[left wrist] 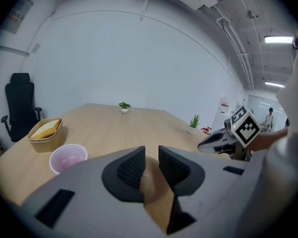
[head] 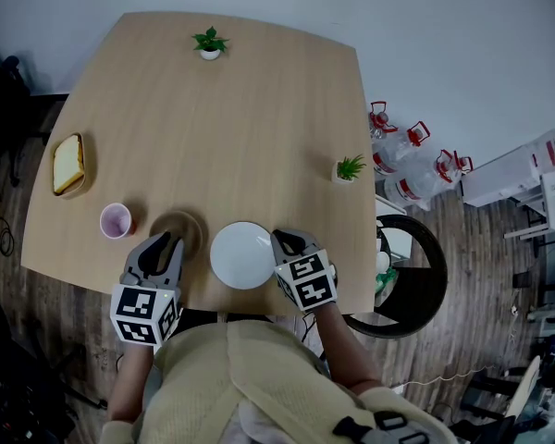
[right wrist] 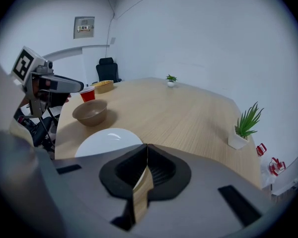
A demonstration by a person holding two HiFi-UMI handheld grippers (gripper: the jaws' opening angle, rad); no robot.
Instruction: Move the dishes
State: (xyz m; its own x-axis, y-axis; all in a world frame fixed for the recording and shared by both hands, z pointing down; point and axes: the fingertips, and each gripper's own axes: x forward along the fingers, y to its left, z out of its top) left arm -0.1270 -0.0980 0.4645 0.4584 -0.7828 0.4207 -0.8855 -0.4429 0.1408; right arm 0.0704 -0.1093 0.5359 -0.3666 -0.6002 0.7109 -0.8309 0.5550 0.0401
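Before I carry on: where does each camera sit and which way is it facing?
Head view: on the person's head, facing steeply down at the table; the left gripper, right gripper, forearms and chest show.
Left gripper view: rides the left gripper, facing across the table; its jaws clamp the bowl.
Right gripper view: rides the right gripper, facing across the table over the plate; its jaws are shut.
Shared: each gripper view shows the other gripper; all three show the far plant.

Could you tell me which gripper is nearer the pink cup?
Left. The left gripper holds the brown bowl beside the pink cup; the right gripper sits past the white plate.
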